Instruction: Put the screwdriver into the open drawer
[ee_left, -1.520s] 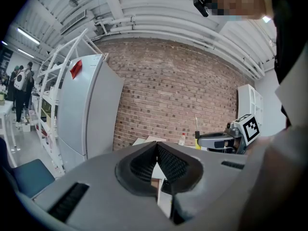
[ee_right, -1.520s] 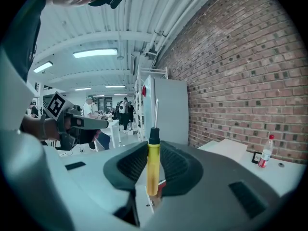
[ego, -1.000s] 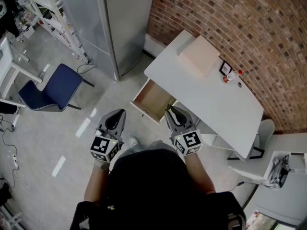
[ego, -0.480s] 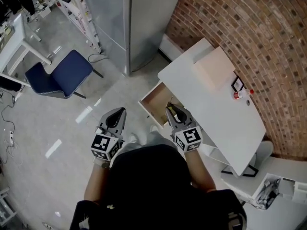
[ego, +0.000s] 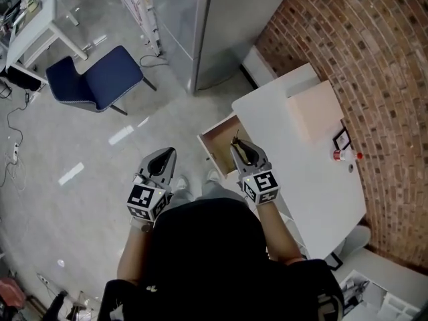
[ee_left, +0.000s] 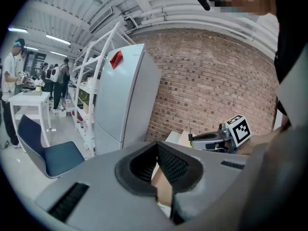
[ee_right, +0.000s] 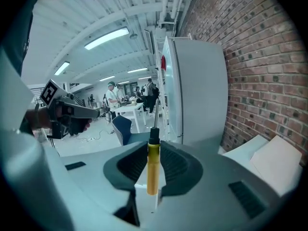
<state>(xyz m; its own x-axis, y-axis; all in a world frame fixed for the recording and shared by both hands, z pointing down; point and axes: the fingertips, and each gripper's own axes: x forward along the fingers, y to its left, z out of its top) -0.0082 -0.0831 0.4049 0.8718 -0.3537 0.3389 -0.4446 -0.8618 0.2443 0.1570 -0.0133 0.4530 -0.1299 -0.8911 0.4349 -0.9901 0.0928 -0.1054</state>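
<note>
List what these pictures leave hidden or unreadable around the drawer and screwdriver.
- Drawer floor: head view, partly covered by the right gripper and the desk edge.
- Screwdriver tip: right gripper view, too thin against the fridge; head view, too small.
- Frame on the desk: head view, too small to read.

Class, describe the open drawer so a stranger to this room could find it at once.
Find the white table beside the brick wall. The drawer juts from its edge opposite the wall, over the grey floor. Unlike the white table, its inside is bare tan wood.
</note>
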